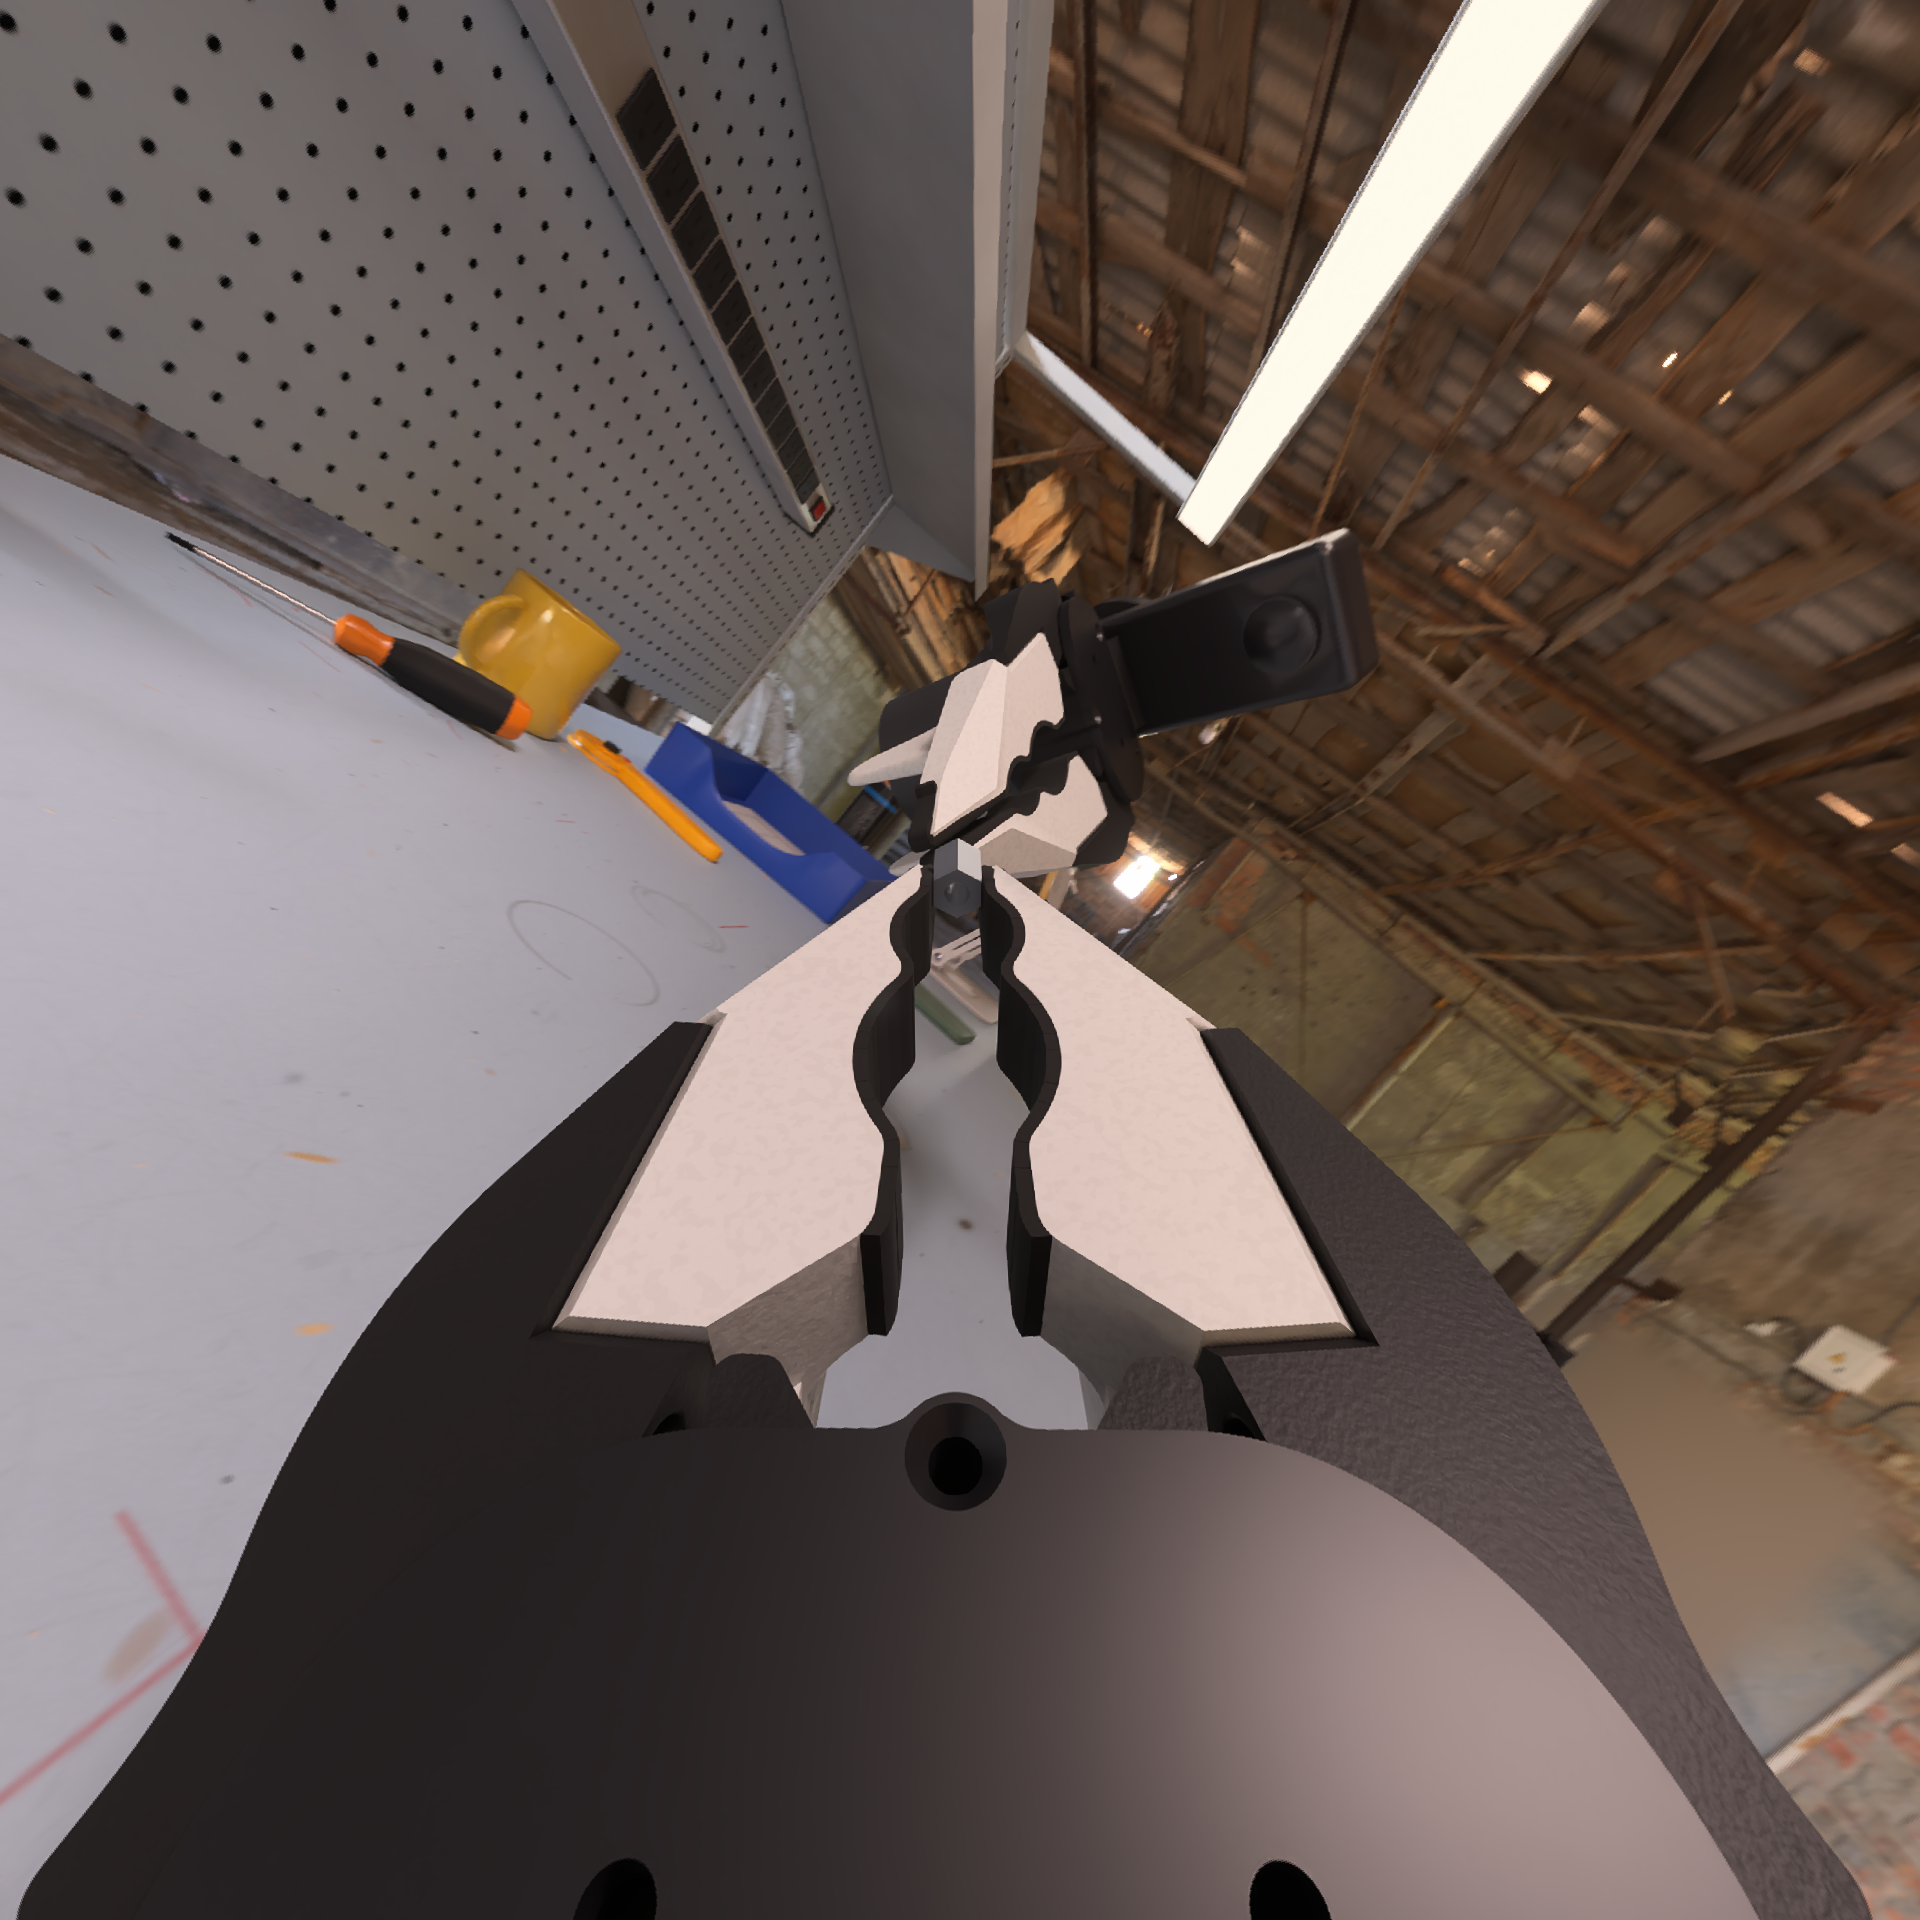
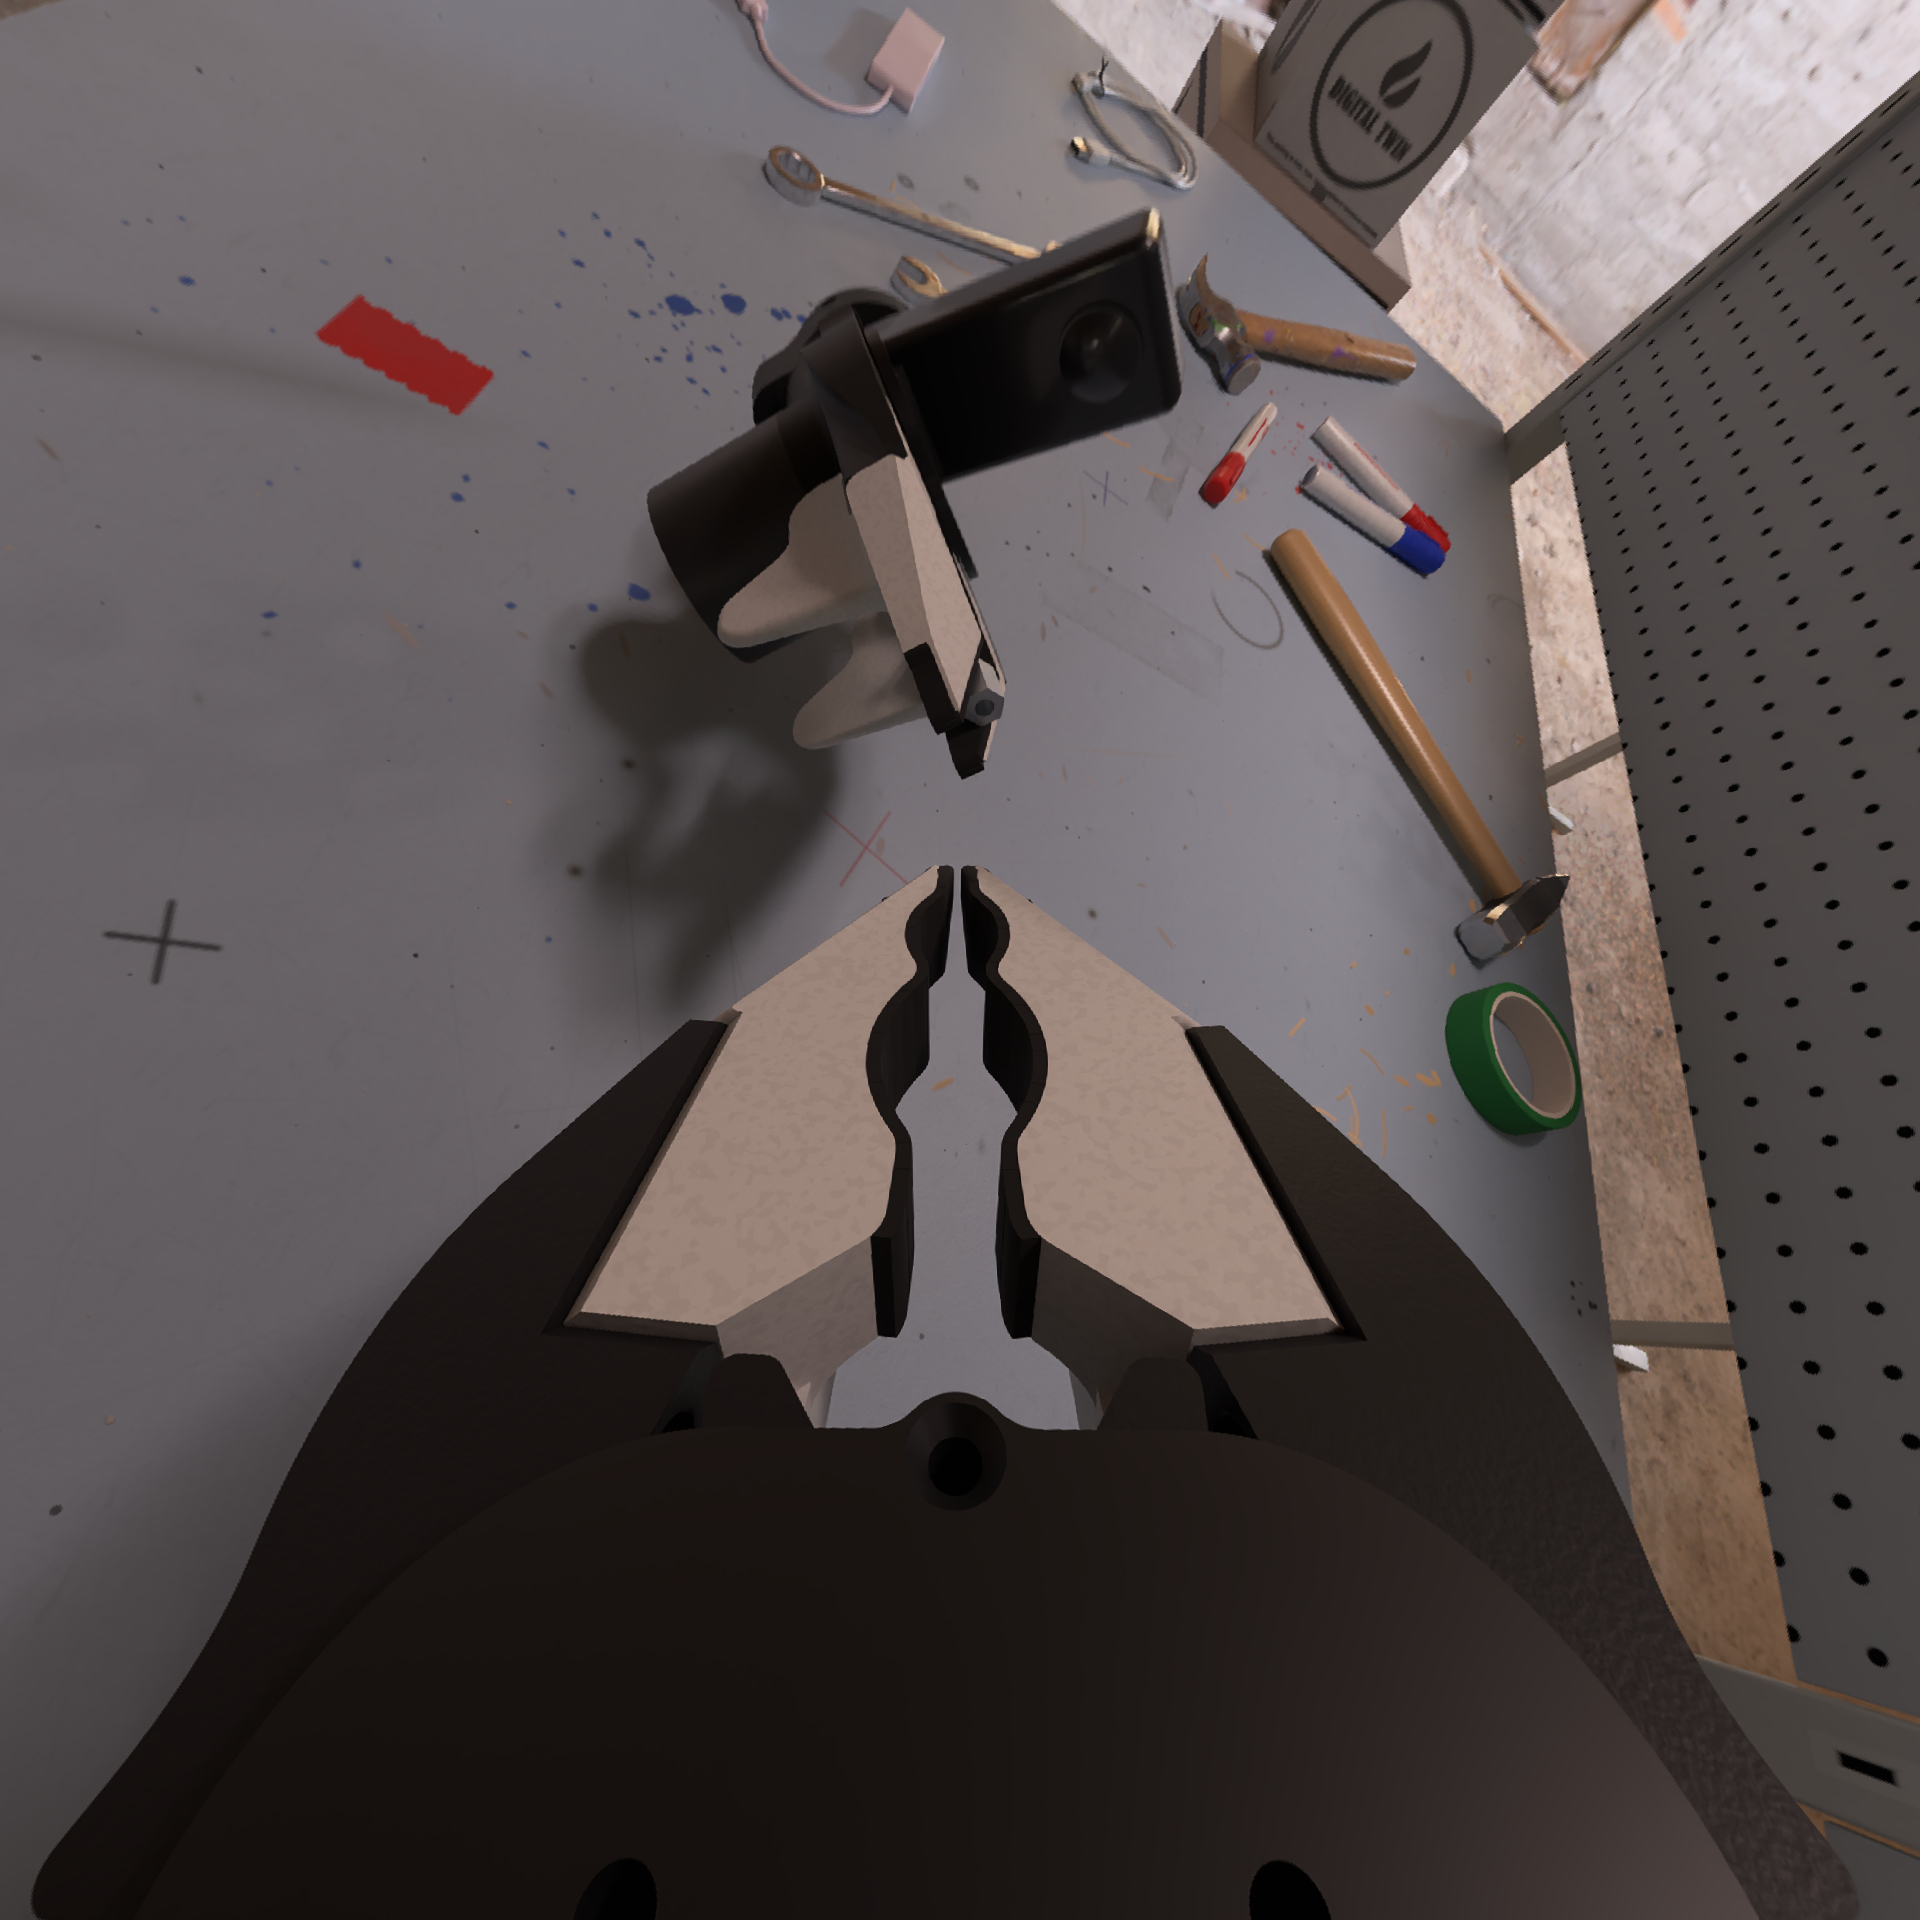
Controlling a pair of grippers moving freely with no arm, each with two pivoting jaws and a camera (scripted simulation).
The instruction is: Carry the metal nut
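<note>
The metal nut point(image 1: 954, 896) is small, grey and hexagonal, and it sits pinched between the tips of my left gripper point(image 1: 954, 881), which is shut on it above the grey table point(image 1: 260, 987). In the right wrist view the left gripper point(image 2: 971, 750) hangs over the table point(image 2: 312, 1039) with the nut point(image 2: 983, 707) showing near its tips. My right gripper point(image 2: 956, 875) is shut and empty, a short way from the nut. In the left wrist view the right gripper point(image 1: 940, 831) points down at the nut from just beyond it.
A yellow mug point(image 1: 540, 644), a screwdriver point(image 1: 431, 675), an orange knife point(image 1: 644, 779) and a blue bin point(image 1: 769, 821) lie by the pegboard point(image 1: 364, 260). Two hammers point(image 2: 1392, 727) point(image 2: 1299, 338), markers point(image 2: 1371, 499), green tape point(image 2: 1512, 1060), a wrench point(image 2: 894, 208) and a cardboard box point(image 2: 1361, 94) lie farther off.
</note>
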